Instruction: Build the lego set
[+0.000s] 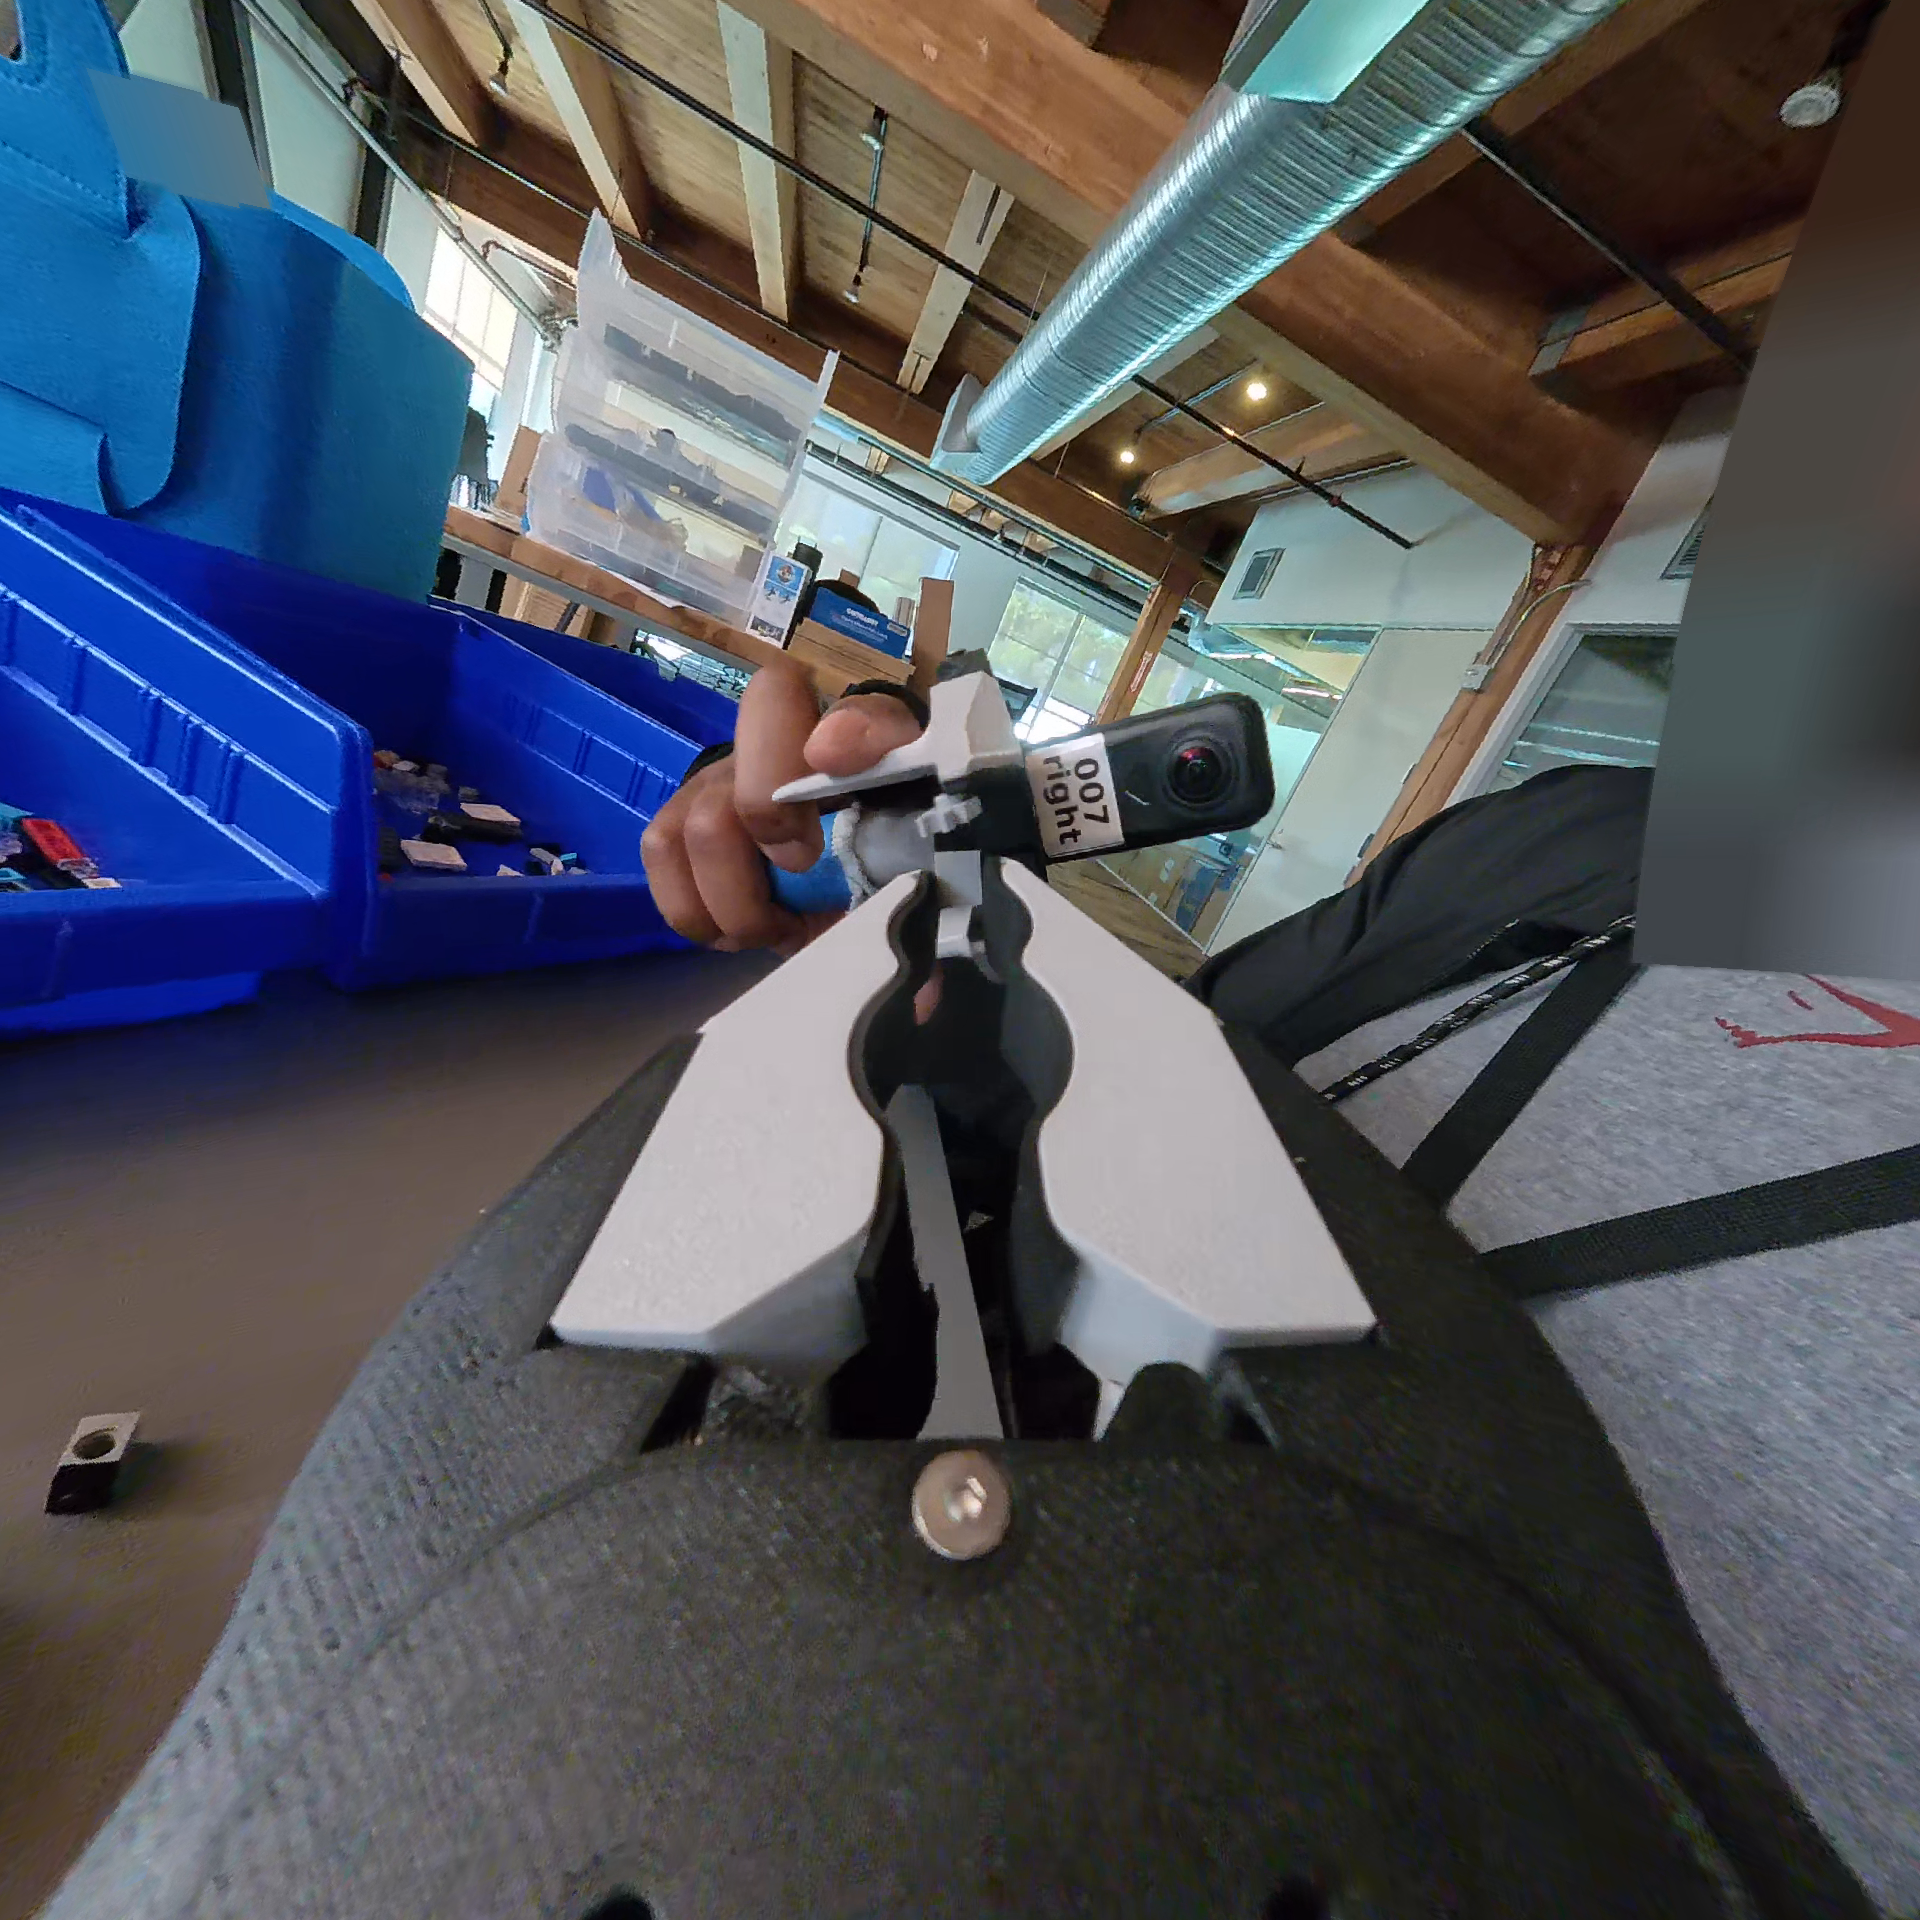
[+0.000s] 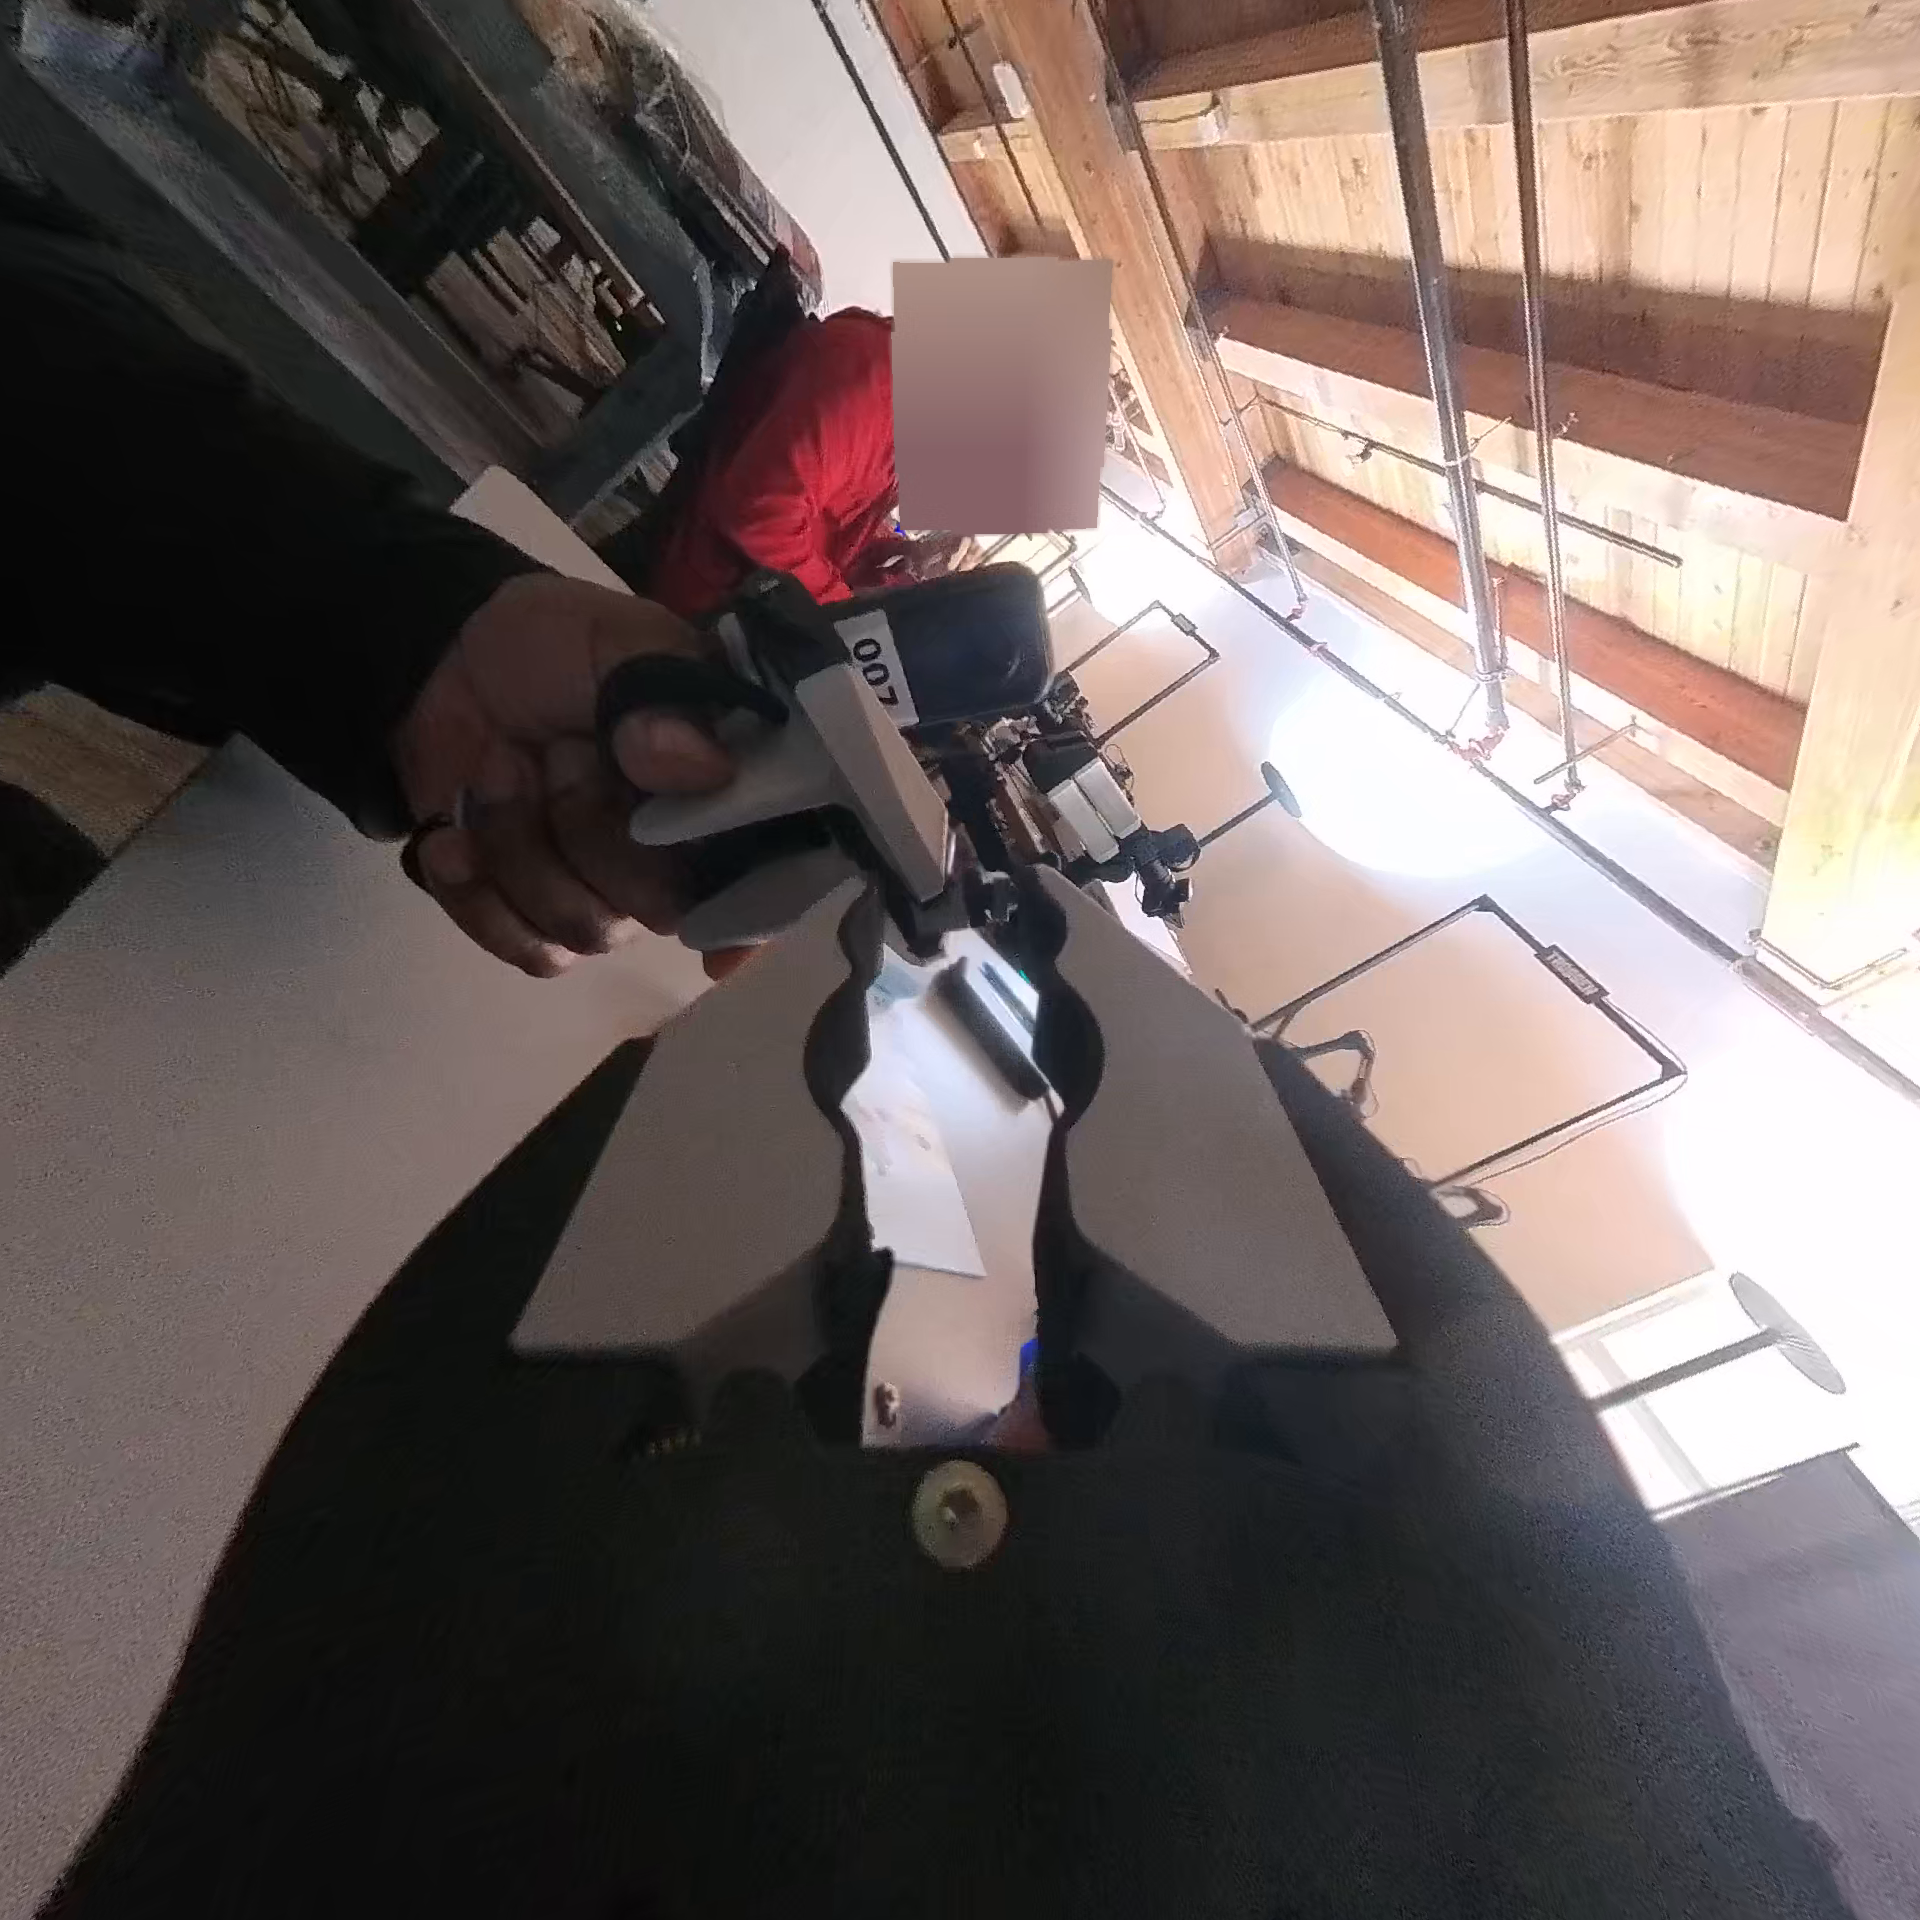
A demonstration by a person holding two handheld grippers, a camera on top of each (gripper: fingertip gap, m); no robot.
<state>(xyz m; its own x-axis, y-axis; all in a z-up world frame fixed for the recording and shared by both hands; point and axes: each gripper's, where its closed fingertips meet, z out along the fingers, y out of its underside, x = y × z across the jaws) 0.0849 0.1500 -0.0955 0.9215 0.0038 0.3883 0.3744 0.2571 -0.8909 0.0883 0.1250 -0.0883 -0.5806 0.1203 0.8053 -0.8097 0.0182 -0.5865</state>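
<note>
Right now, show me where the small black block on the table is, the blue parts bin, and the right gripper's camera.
small black block (image 1: 91, 1460), left wrist view, its top face.
blue parts bin (image 1: 540, 914), left wrist view, its front wall.
right gripper's camera (image 1: 1195, 774), left wrist view, its lens.

Bright blue bins (image 1: 499, 831) stood far left on the brown-grey desk (image 1: 260, 1195); the tongs (image 1: 961, 904) were pale grey.

A grey-brown table (image 1: 312, 1195) is seen in the left wrist view. Two blue bins (image 1: 499, 914) are set on it at the left, side by side, with small loose pieces (image 1: 457, 821) held inside. A small black block (image 1: 91, 1460) with a round hole is laid apart on the table, nearer the camera.
</note>
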